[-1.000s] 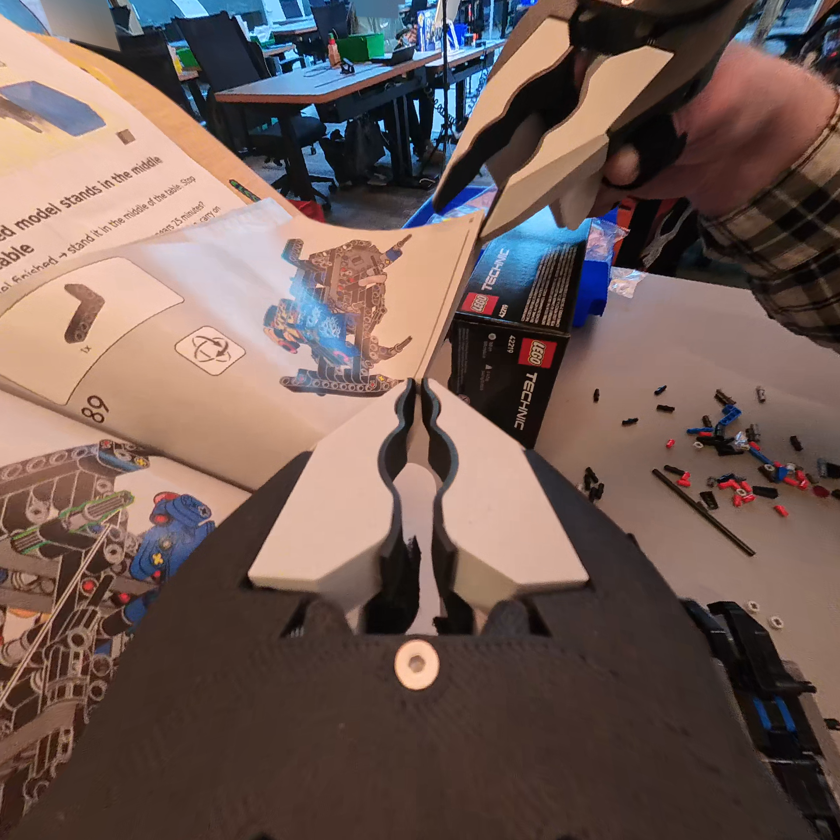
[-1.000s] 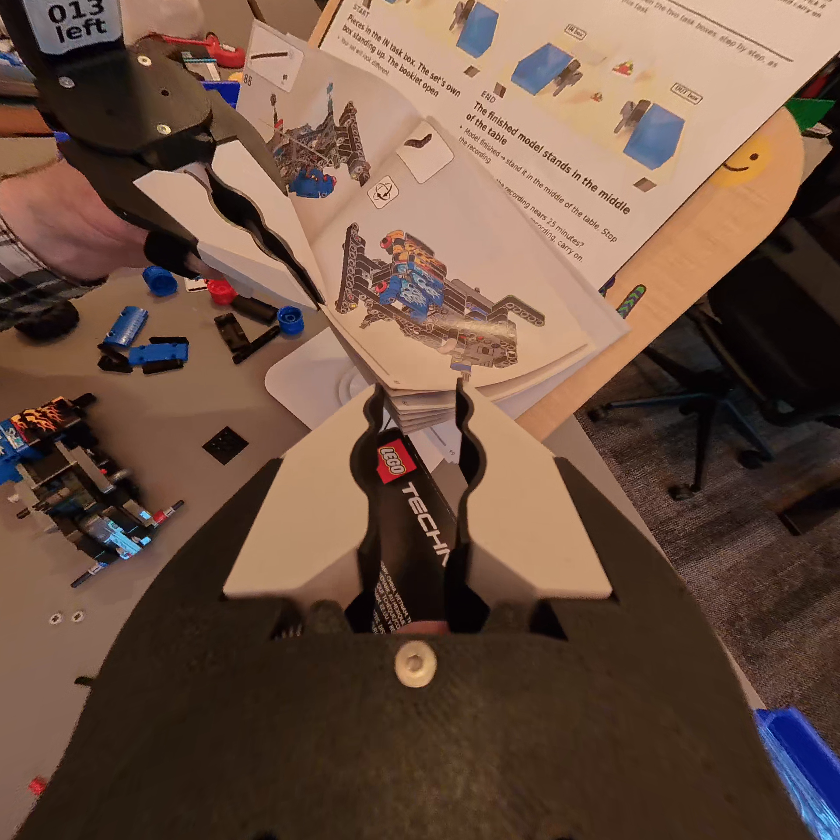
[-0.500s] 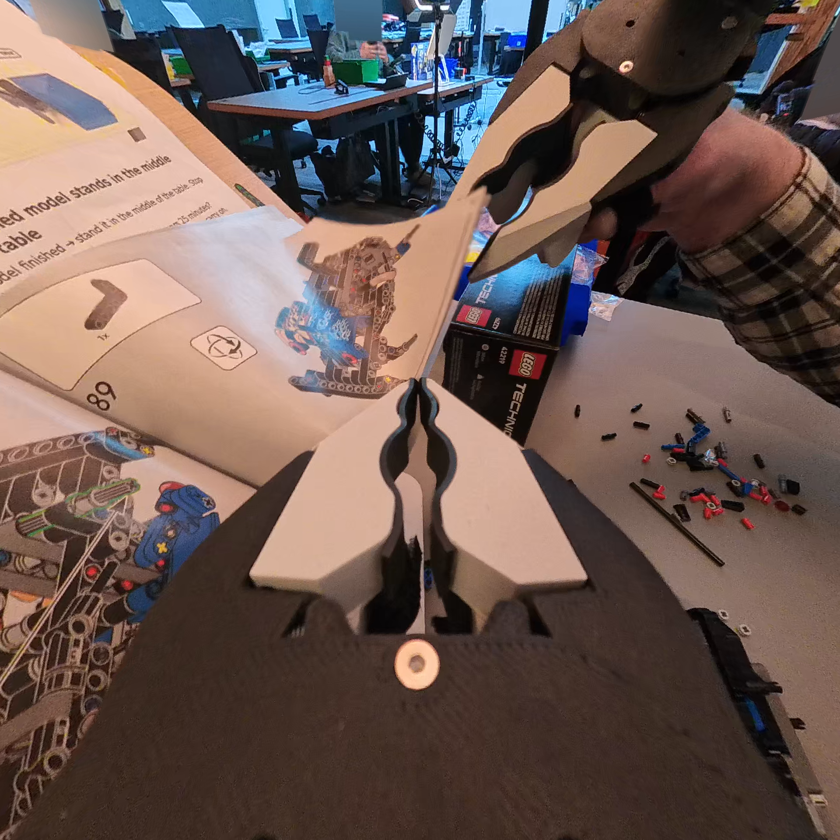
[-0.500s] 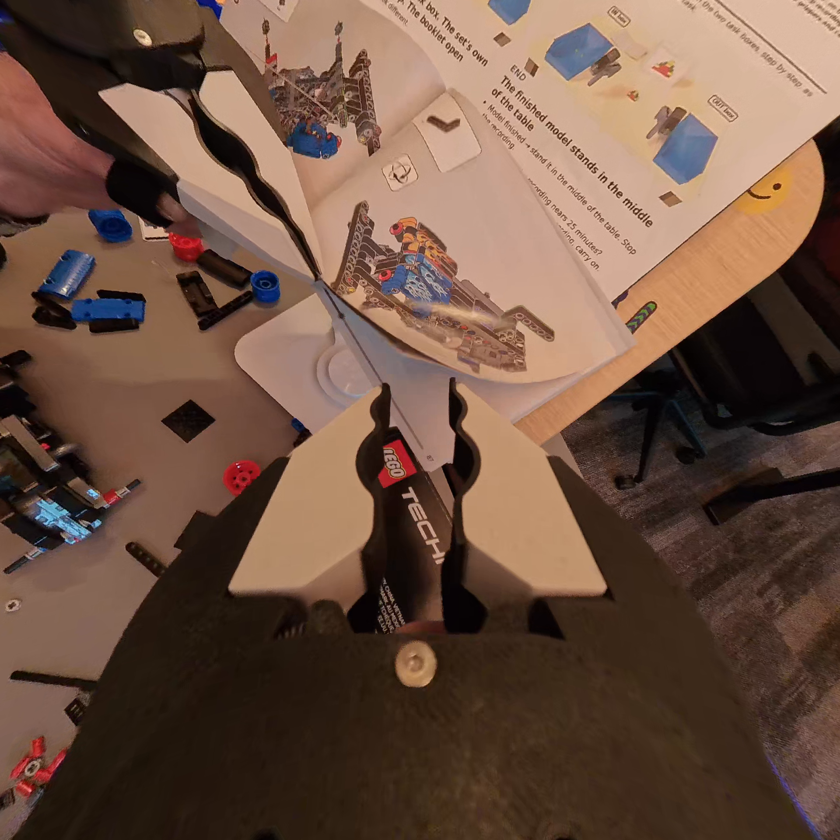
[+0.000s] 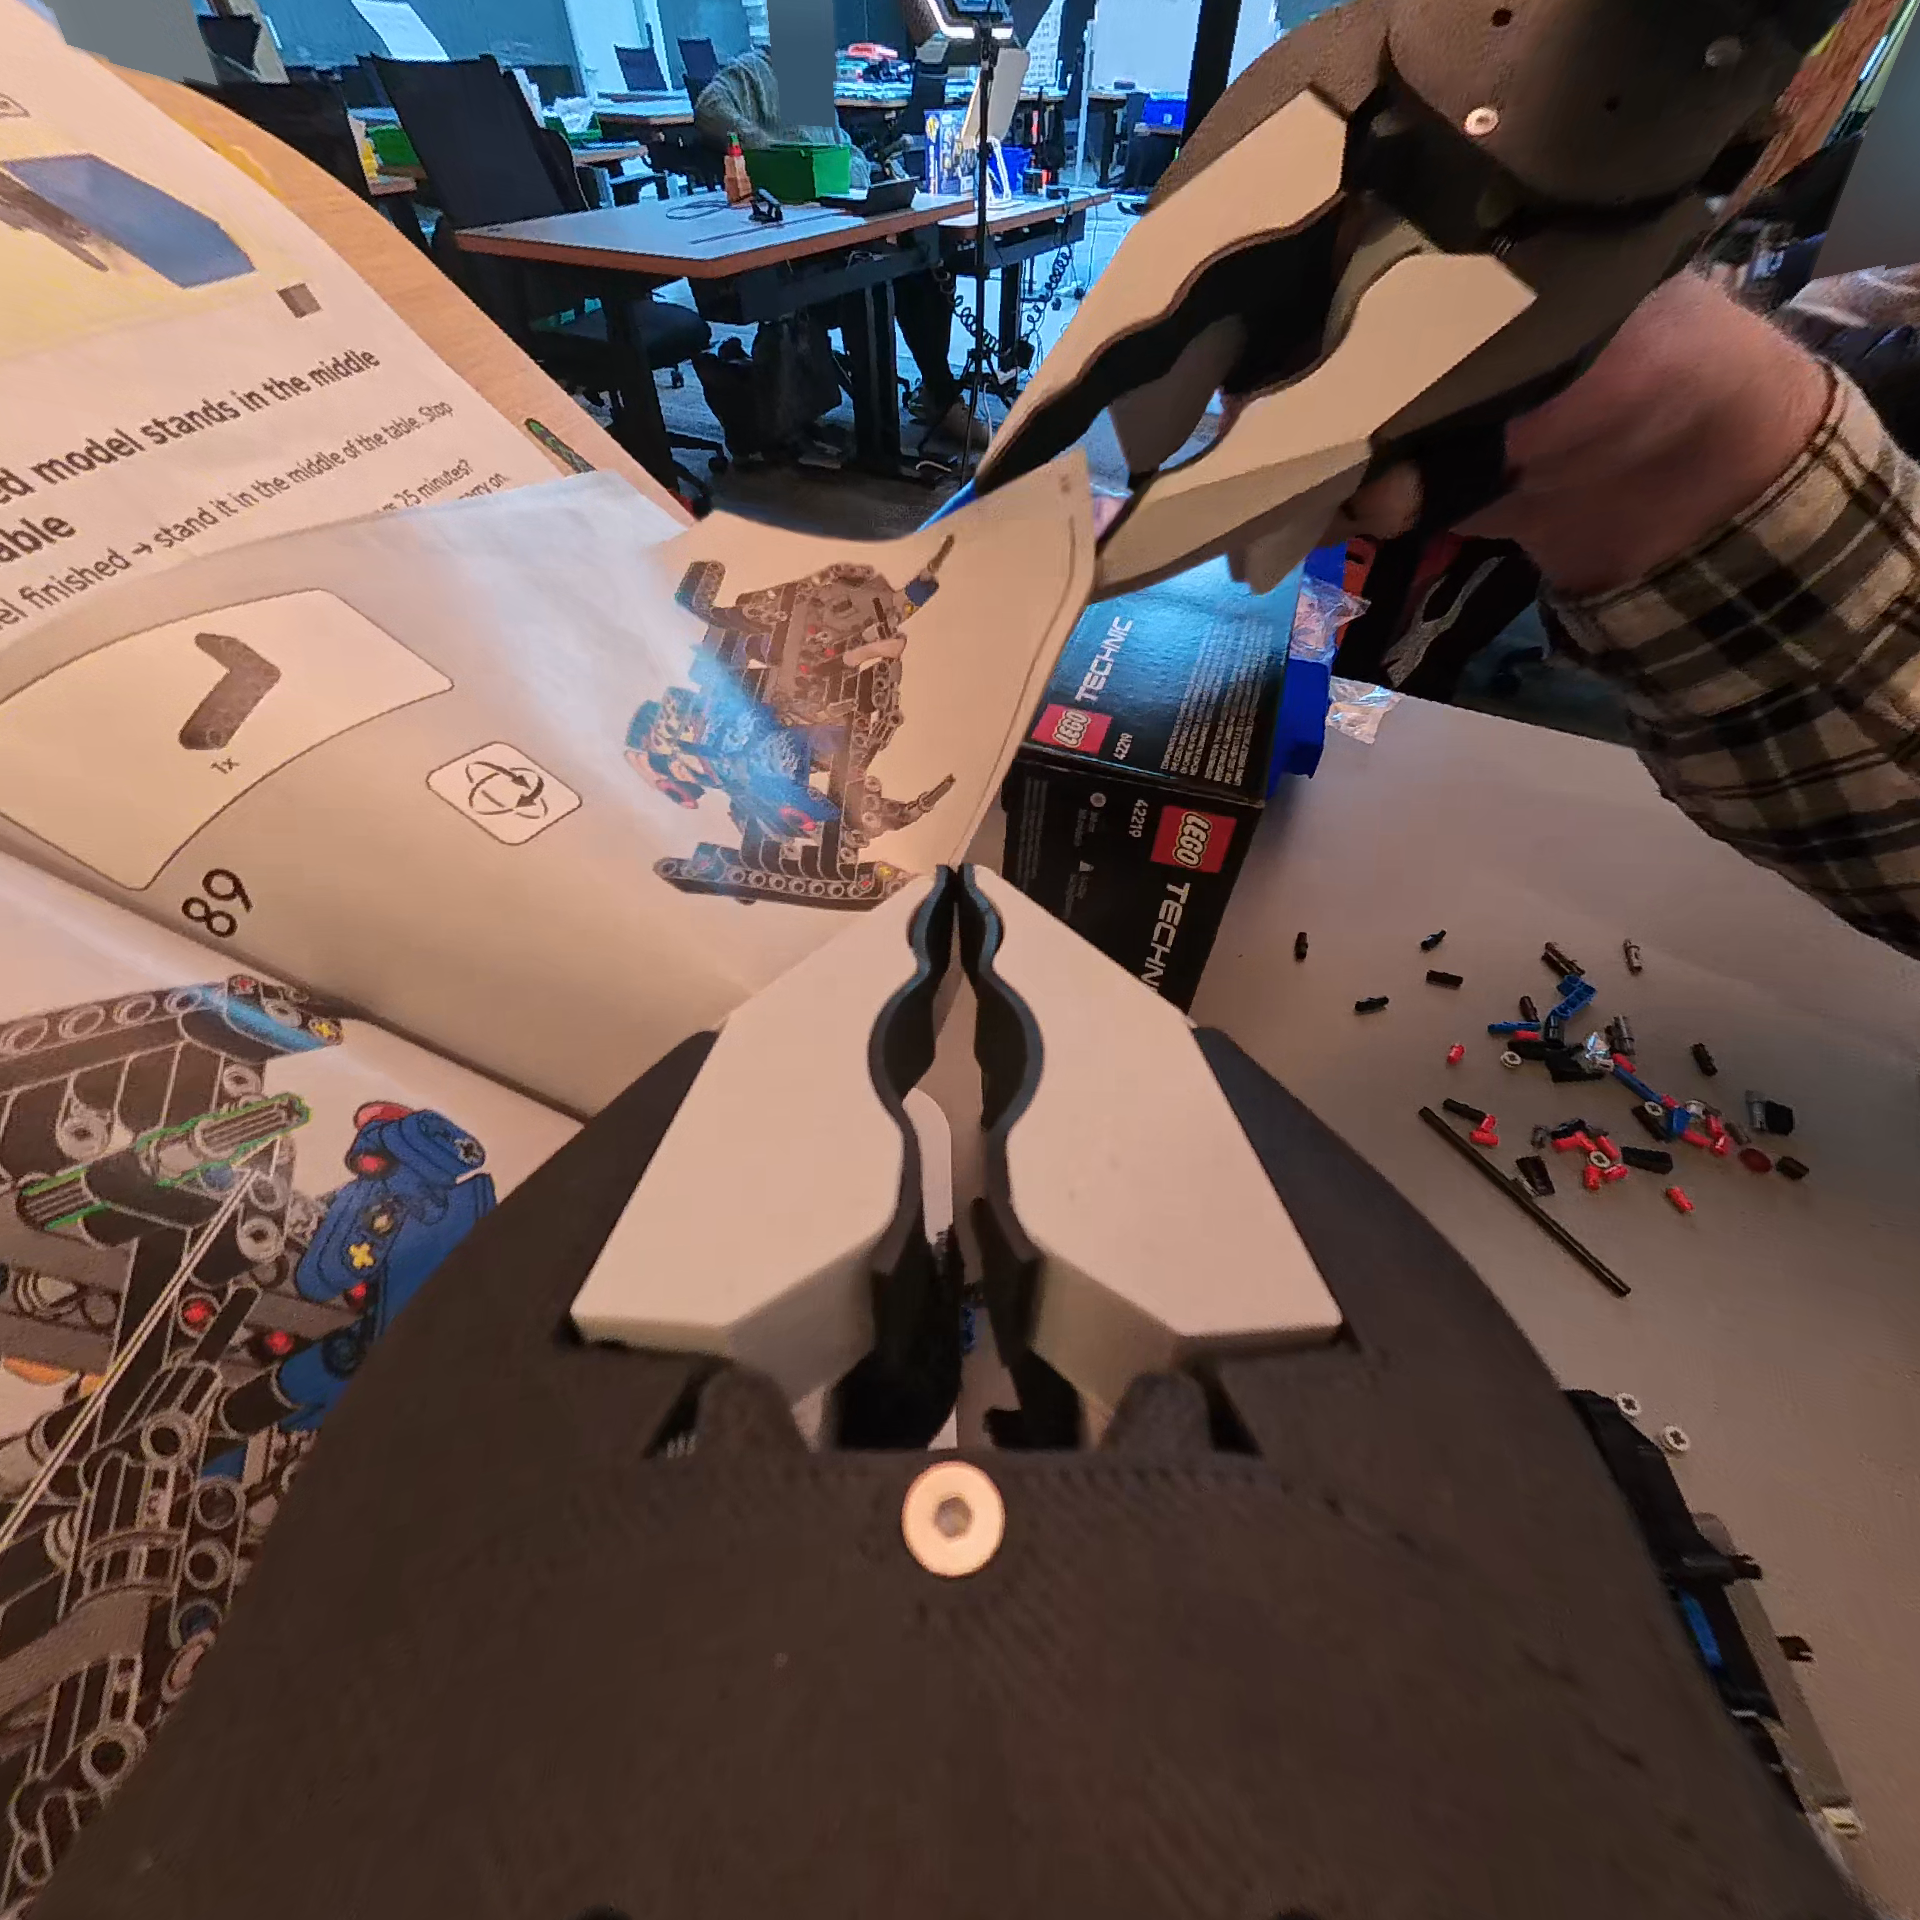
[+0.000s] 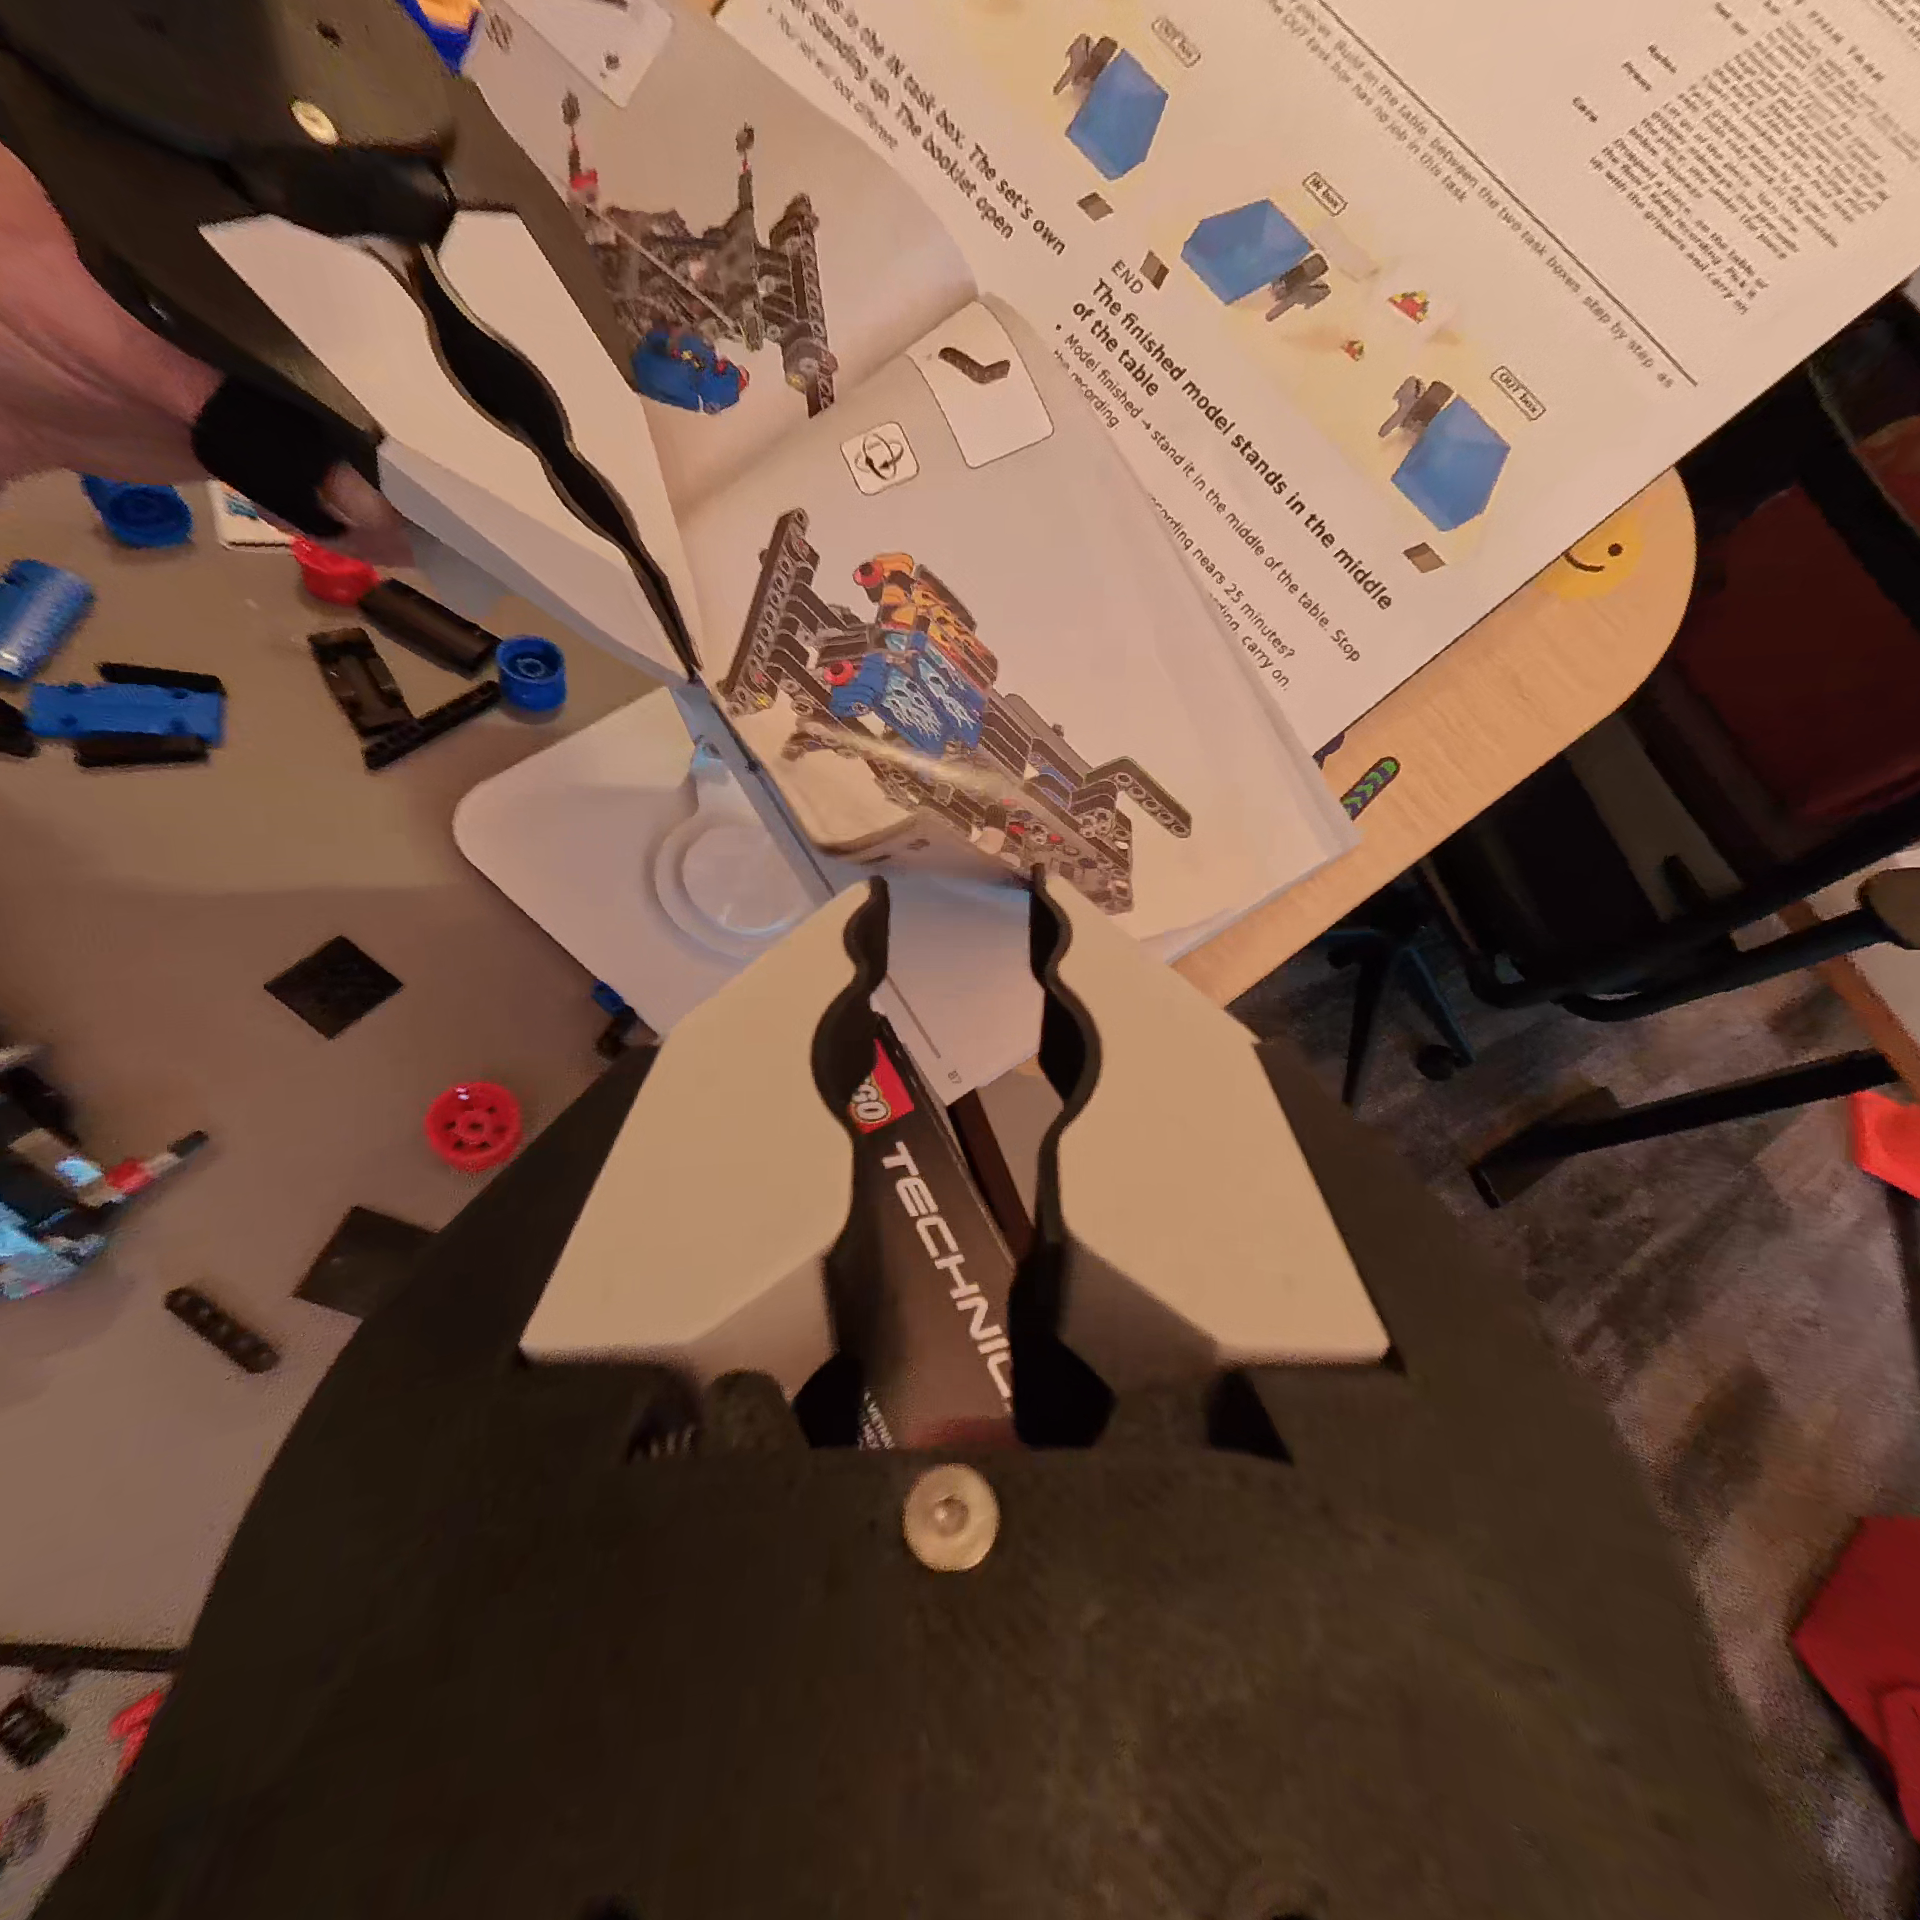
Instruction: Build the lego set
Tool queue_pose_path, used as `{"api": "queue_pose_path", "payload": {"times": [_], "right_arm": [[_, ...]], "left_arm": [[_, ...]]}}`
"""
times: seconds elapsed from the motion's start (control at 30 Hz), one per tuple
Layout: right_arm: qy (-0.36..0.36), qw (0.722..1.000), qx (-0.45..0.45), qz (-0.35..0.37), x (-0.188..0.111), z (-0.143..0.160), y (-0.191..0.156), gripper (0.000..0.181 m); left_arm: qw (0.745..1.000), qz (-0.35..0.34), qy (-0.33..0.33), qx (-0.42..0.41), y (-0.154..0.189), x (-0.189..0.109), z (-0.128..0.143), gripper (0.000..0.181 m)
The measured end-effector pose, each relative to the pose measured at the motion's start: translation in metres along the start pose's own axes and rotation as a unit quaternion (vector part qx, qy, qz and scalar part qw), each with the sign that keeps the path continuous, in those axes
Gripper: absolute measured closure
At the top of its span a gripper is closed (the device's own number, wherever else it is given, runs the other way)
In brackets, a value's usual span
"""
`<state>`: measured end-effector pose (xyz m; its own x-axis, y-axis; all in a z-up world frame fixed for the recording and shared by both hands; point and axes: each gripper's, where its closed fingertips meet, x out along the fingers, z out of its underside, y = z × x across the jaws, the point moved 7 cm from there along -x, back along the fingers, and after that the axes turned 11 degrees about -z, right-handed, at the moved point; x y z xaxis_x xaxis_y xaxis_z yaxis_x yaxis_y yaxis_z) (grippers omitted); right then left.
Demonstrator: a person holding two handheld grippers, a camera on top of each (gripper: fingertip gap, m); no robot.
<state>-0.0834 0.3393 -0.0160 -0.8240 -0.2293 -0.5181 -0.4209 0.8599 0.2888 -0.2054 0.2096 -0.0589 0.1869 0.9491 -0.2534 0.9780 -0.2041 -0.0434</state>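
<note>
The left gripper [image 5: 958,878] has its tips pressed together on the near edge of one lifted page of the instruction booklet [image 5: 436,748], while the right gripper [image 6: 956,894] stands with a clear gap between its fingers, its tips at the page's far corner, though whether they touch it I cannot tell. One black set box [image 5: 1153,769] stands on the grey table [image 5: 1455,831] just right of the booklet, and one large printed sheet [image 6: 1351,187] leans behind it. Loose small red, black and blue pieces [image 5: 1600,1101] lie scattered to the right, too many and too small to count; one red wheel [image 6: 473,1124] and two blue wheels [image 6: 530,673] show in the right wrist view.
</note>
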Motion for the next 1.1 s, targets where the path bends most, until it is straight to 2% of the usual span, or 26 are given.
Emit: {"api": "queue_pose_path", "payload": {"times": [0.1, 0.13, 0.17, 0.87, 1.1], "right_arm": [[-0.010, 1.000, -0.015, 0.016, 0.004, 0.002, -0.001, 0.165], [-0.010, 1.000, -0.023, 0.018, 0.004, 0.002, -0.002, 0.178], [-0.008, 0.999, -0.030, 0.021, 0.003, 0.001, -0.002, 0.181], [-0.031, 0.997, -0.068, 0.013, 0.002, 0.012, -0.015, 0.181], [-0.019, 0.997, -0.080, 0.011, 0.002, 0.008, -0.020, 0.181]], "left_arm": [[1.000, 0.000, 0.001, -0.002, 0.000, 0.000, 0.001, 0.181], [1.000, 0.002, 0.002, -0.005, 0.000, -0.001, 0.001, 0.181], [1.000, 0.004, 0.003, -0.007, 0.000, -0.001, 0.001, 0.181], [0.998, 0.027, 0.032, -0.048, -0.002, -0.008, -0.001, 0.181], [0.997, 0.034, 0.046, -0.051, -0.003, -0.016, -0.004, 0.181]]}}
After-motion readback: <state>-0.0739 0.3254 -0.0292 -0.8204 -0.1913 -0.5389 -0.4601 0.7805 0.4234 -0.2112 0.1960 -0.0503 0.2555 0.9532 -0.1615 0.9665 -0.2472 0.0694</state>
